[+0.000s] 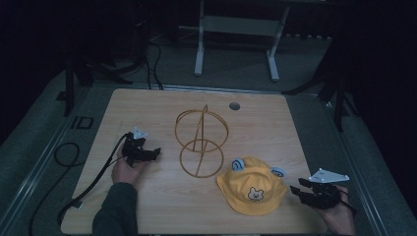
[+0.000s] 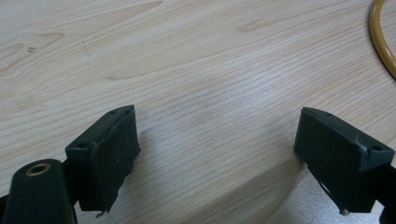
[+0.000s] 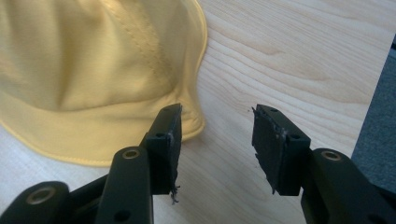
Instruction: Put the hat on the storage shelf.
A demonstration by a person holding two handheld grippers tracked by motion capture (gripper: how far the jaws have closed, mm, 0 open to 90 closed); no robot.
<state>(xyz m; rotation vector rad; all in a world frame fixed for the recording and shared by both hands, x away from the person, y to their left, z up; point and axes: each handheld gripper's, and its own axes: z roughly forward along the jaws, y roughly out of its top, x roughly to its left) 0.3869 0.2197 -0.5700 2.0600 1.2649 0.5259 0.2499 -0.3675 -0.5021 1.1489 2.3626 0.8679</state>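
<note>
The yellow hat (image 3: pixel 84 70) with a small bear patch lies just beside the right gripper (image 3: pixel 217 140), whose jaws are spread and pinch nothing; the left gripper (image 2: pixel 217 154) jaws are spread wide over the bare desk (image 2: pixel 196 60).

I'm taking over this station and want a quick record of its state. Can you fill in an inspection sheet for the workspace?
Surface: light wooden table, with a round hole near the far edge.
Job's things: yellow hat with a bear patch, lying flat near the front right; gold wire stand upright at the centre.
Clutter: nothing seen.
Grippers: left gripper open over bare wood, beside the stand's base ring; right gripper open, nothing between its jaws, just off the hat's brim.
Cables: black cable trails from the left gripper off the table's left edge.
Surroundings: dark room, grey floor, white frame behind the table.
</note>
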